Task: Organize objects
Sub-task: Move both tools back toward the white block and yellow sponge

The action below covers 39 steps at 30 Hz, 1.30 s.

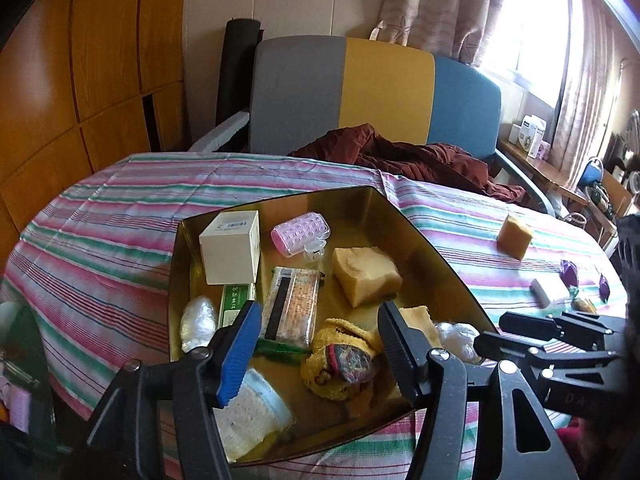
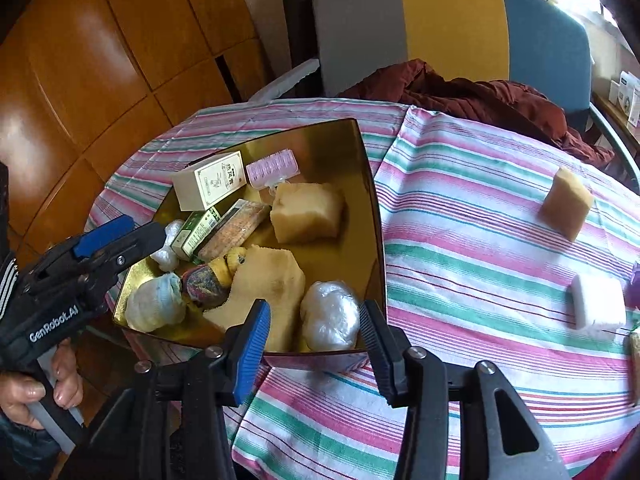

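A gold box sits on the striped table and holds a white carton, a pink roller, a yellow sponge, a cracker pack, yellow cloths and wrapped balls. My left gripper is open and empty above the box's near side. My right gripper is open and empty just above the box's near right corner. Outside the box lie a tan sponge and a white block.
Purple wrapped candies lie near the white block at the table's right edge. A grey, yellow and blue chair with a dark red garment stands behind the table. A wooden wall is at the left.
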Motion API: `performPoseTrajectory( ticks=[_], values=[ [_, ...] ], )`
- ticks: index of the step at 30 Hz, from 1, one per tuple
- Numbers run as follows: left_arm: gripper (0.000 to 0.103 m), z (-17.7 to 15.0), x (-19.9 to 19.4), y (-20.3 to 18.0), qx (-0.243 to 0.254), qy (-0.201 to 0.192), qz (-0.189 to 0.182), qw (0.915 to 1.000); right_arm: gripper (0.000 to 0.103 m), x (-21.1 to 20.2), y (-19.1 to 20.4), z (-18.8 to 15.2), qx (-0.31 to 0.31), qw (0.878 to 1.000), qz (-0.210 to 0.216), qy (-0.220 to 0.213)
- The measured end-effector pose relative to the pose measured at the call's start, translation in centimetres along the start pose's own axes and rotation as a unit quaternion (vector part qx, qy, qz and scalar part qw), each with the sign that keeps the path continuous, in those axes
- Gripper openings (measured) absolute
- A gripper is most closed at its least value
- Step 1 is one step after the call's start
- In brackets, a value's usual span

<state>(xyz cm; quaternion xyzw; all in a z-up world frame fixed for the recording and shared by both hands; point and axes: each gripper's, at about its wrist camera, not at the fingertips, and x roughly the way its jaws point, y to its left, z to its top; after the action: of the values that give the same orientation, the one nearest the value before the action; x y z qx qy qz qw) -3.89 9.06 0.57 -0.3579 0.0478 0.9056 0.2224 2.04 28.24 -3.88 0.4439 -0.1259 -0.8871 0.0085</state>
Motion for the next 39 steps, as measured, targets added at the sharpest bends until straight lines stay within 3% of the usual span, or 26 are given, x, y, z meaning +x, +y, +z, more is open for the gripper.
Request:
performPoseTrajectory(
  ticks=[29,39],
  values=[
    [0.068,-0.6,-1.3,-3.8,0.049,0.0,-0.018,0.9986,0.049,-1.5,-4.3,-1.3,0.067,0.997,-0.026,-0.007],
    [0.068,-0.4,-1.1,-5.4,0.069,0.002,-0.033,0.9971,0.049,-2.7,-7.3,-1.3,0.097,0.994,-0.058,-0.007]
  ],
)
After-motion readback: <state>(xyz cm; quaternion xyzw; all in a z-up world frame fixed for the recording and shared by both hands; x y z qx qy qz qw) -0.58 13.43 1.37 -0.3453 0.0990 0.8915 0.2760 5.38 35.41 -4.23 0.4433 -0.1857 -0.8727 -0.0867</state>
